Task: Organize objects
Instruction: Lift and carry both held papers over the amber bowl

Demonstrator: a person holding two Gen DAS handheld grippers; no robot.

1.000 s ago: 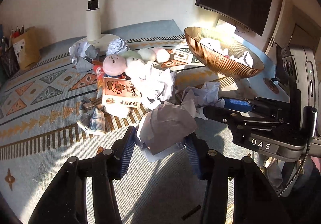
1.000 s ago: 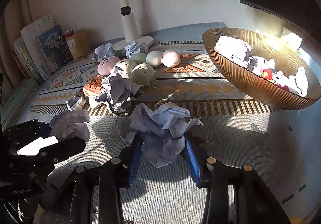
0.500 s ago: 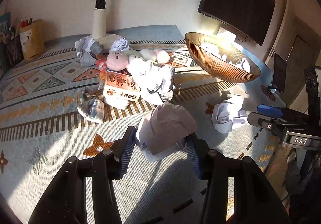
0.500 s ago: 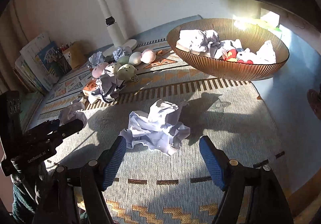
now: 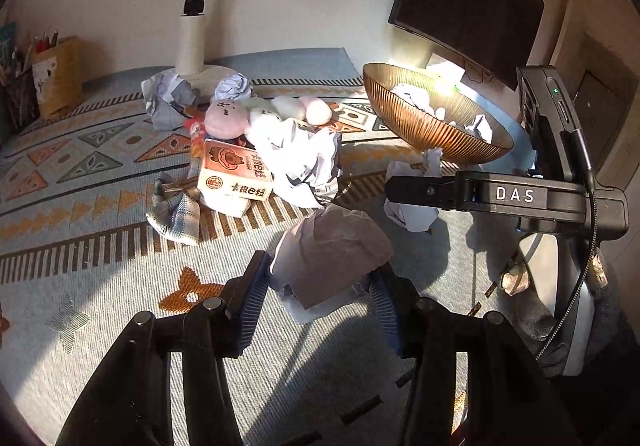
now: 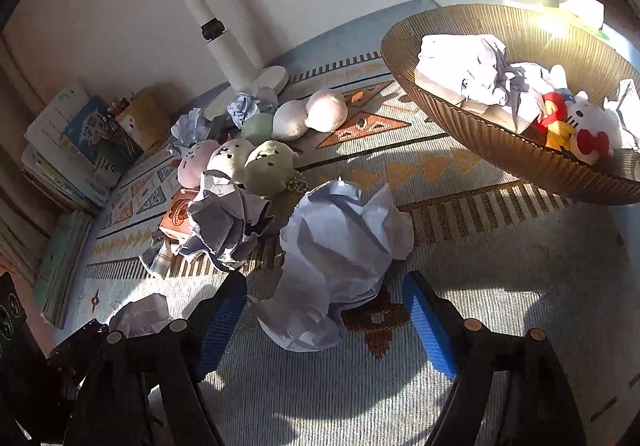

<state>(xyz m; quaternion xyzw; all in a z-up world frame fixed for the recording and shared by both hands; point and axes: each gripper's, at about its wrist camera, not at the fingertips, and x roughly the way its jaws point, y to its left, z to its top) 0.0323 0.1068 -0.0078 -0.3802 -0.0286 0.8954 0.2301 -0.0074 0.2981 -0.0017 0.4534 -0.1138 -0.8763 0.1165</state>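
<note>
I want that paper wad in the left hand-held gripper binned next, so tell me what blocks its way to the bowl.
Nothing on the rug bars it, but the right hand-held gripper reaches across between the wad and the bowl, over another crumpled paper. The left hand-held gripper must go around or above it.

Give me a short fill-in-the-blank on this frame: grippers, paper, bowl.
1. The left gripper is shut on a crumpled ____.
2. The paper ball between the right gripper's opening jaws lies on the ____.
3. The white plush with a red bow sits in the ____.

Missing words: paper; rug; bowl
</note>
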